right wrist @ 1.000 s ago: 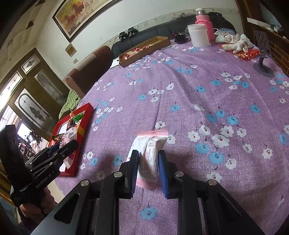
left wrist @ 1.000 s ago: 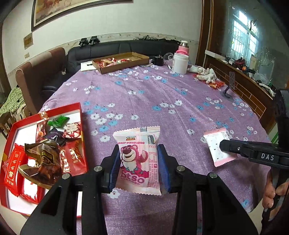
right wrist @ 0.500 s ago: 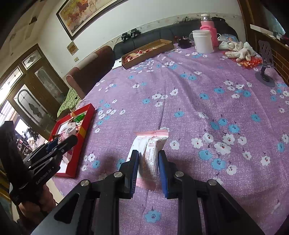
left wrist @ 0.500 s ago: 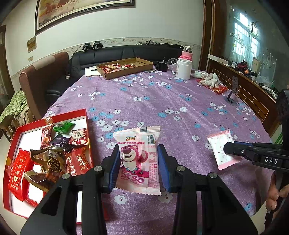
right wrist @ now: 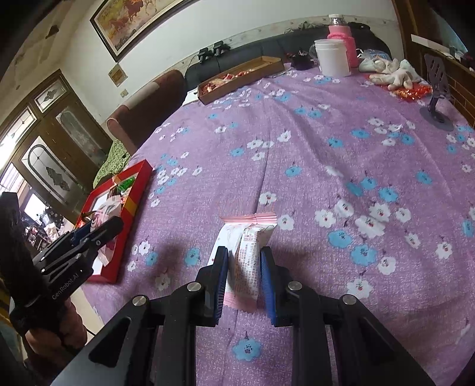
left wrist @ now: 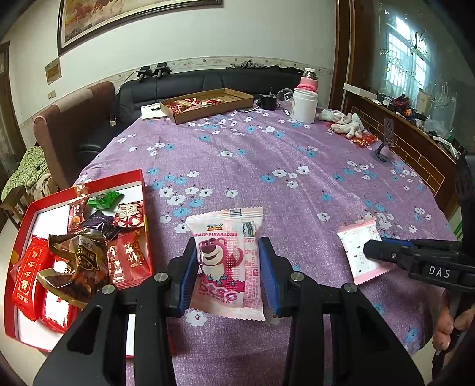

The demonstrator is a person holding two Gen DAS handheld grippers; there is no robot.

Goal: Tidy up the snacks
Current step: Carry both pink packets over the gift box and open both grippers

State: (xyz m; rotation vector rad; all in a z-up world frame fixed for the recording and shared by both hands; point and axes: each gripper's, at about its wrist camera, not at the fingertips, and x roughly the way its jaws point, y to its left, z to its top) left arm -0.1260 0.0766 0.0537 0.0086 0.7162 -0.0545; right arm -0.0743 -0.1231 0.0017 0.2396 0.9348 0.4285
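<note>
Left tongs (left wrist: 228, 271): closed on a pink Lotso snack packet (left wrist: 227, 261), blue pads pressing its two long sides; the packet is held face up, clear of the worktop (left wrist: 267, 166), just right of the red box (left wrist: 86, 190).

Right tongs (right wrist: 244, 274): nearly shut, pinching a white-and-pink snack packet (right wrist: 246, 246) edge-on, printed back seam uppermost. In the left wrist view this packet (left wrist: 360, 248) sits at the fingertips of the right tongs (left wrist: 372, 252), close above the purple flowered cloth; whether it touches the cloth cannot be told.

Red box: open, shallow, white inside, at the worktop's near left edge. Contents: several red wrapped snacks (left wrist: 29, 273), a brown packet (left wrist: 84, 258), a green sweet (left wrist: 104, 199), a dark purple sweet (left wrist: 101, 224), piled loosely and overlapping.

Far side of worktop: flat cardboard tray (left wrist: 207, 105) with red wrapped items; white jar (left wrist: 303, 105) with a pink bottle (left wrist: 309, 80) just behind it; pale gloves (left wrist: 346, 123); a small phone stand (left wrist: 383, 148) near the right edge.

Surroundings: black sofa (left wrist: 207, 80), brown armchair (left wrist: 71, 124), framed picture (left wrist: 124, 17) on the wall.

A hand (left wrist: 448, 323) grips the right tongs' handle.
</note>
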